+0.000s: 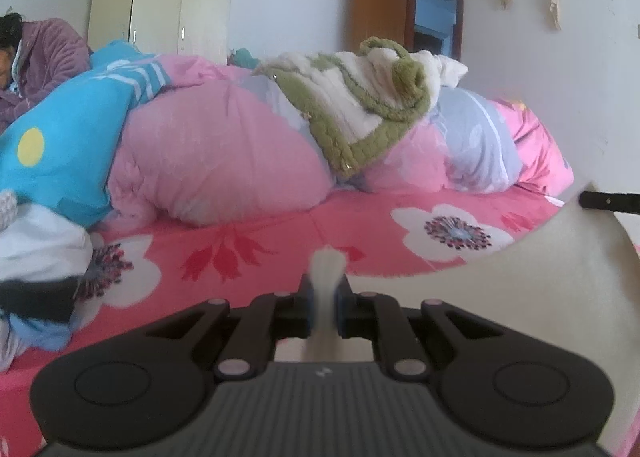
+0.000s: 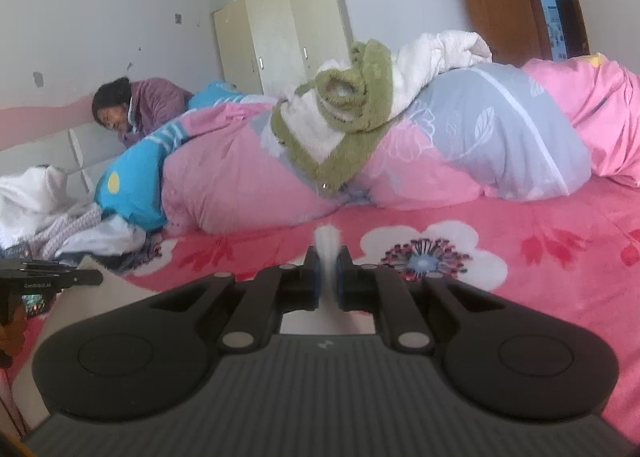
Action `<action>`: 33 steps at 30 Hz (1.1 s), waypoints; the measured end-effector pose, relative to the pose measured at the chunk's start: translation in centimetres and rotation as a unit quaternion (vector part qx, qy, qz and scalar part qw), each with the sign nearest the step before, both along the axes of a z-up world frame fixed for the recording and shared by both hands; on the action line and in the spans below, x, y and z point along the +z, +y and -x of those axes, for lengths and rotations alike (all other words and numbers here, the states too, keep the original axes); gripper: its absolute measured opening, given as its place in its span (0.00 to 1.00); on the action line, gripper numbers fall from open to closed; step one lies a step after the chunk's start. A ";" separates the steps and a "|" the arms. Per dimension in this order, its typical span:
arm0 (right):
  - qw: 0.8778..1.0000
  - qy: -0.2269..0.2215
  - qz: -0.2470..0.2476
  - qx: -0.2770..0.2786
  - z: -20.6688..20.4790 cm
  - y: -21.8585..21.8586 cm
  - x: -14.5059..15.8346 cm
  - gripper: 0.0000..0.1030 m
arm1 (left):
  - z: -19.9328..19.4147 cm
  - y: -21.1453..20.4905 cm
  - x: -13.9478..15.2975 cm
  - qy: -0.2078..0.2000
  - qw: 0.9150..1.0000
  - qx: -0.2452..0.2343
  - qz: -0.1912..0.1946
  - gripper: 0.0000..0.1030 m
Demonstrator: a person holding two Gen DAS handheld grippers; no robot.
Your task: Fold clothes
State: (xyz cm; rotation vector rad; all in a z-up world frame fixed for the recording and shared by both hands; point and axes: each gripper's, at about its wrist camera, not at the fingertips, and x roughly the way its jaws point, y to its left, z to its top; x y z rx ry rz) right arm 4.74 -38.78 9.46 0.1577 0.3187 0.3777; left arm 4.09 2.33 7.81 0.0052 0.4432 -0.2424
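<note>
Right now the left gripper [image 1: 325,293] is pinching a fold of the cream garment [image 1: 560,277] with its fingers closed tight on the cloth, holding it just above the pink flowered bedsheet [image 1: 280,233]. Across from it, the right gripper [image 2: 328,277] is clamping another bunched edge of that same pale cloth, which is stretching between the two over the bed's near side. Behind, a green-and-white fleece [image 2: 340,117] is lying on the rolled pink quilt [image 2: 240,169], with a person [image 2: 136,105] resting beside it.
</note>
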 end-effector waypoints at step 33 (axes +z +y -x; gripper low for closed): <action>0.996 0.086 -0.031 -0.021 -12.1 -1.1 -7.6 0.06 | -8.8 1.6 -5.9 0.082 0.996 0.043 0.020 0.11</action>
